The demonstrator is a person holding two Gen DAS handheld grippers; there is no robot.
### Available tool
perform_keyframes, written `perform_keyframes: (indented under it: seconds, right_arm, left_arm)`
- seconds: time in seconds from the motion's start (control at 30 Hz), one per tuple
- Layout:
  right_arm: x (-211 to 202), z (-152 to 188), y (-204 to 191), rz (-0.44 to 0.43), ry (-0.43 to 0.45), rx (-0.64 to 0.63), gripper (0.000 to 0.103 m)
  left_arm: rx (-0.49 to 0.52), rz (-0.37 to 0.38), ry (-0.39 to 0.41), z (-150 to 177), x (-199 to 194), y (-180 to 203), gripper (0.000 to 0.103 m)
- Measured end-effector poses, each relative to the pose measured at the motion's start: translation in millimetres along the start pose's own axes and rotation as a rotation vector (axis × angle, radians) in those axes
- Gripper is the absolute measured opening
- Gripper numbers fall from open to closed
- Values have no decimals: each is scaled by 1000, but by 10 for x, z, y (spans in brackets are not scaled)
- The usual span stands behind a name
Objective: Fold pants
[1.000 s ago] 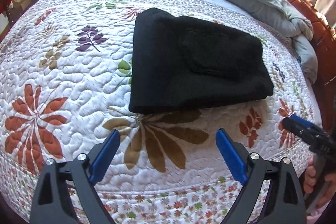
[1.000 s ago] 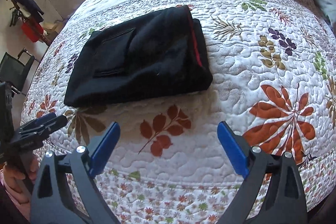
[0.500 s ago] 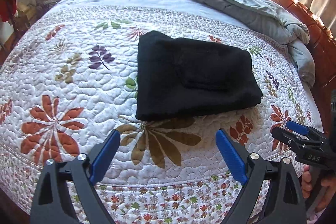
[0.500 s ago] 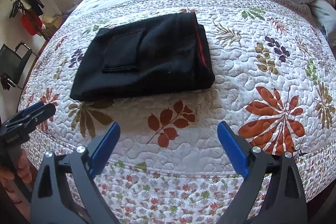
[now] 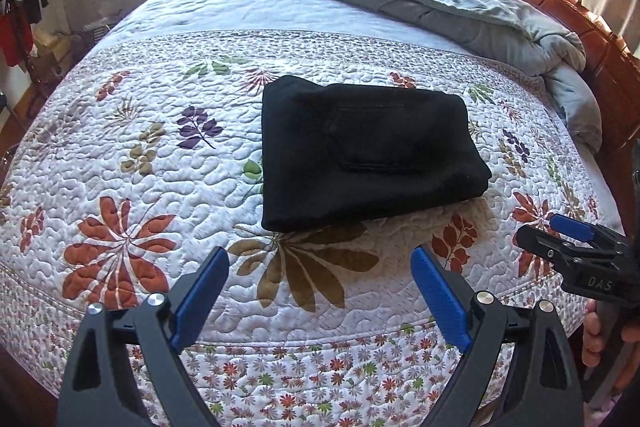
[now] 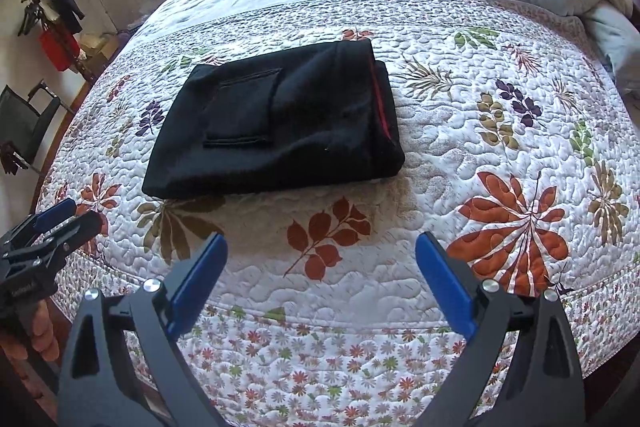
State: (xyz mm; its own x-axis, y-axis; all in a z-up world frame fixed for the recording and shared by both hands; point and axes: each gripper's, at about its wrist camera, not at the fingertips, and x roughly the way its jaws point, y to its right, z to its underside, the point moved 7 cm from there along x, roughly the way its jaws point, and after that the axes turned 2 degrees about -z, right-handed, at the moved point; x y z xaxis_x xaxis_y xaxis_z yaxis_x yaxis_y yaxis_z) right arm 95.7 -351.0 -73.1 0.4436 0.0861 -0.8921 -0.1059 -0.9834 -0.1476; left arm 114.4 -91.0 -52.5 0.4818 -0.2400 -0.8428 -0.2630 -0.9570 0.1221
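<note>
Folded black pants (image 5: pixel 368 151) flat on the floral quilt (image 5: pixel 132 147). Nearer than the pants: left gripper (image 5: pixel 320 291) and right gripper (image 6: pixel 320 275), both spread wide, holding nothing.

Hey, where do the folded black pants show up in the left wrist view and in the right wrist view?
Left wrist view: the folded black pants lie just right of centre on the floral quilt, beyond the open left hand-held gripper.
Right wrist view: the pants lie left of centre, upper half, a red strip along their right edge.
Shared landmark: the rumpled grey duvet at the bed's far end.
</note>
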Motion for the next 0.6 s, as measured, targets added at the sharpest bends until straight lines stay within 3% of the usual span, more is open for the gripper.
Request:
perform_keyframes:
  seconds: [0.6]
  right_arm:
    - [32, 27, -19, 1, -12, -1, 95]
  left_arm:
    - [-6, -31, -14, 35, 64, -55, 93]
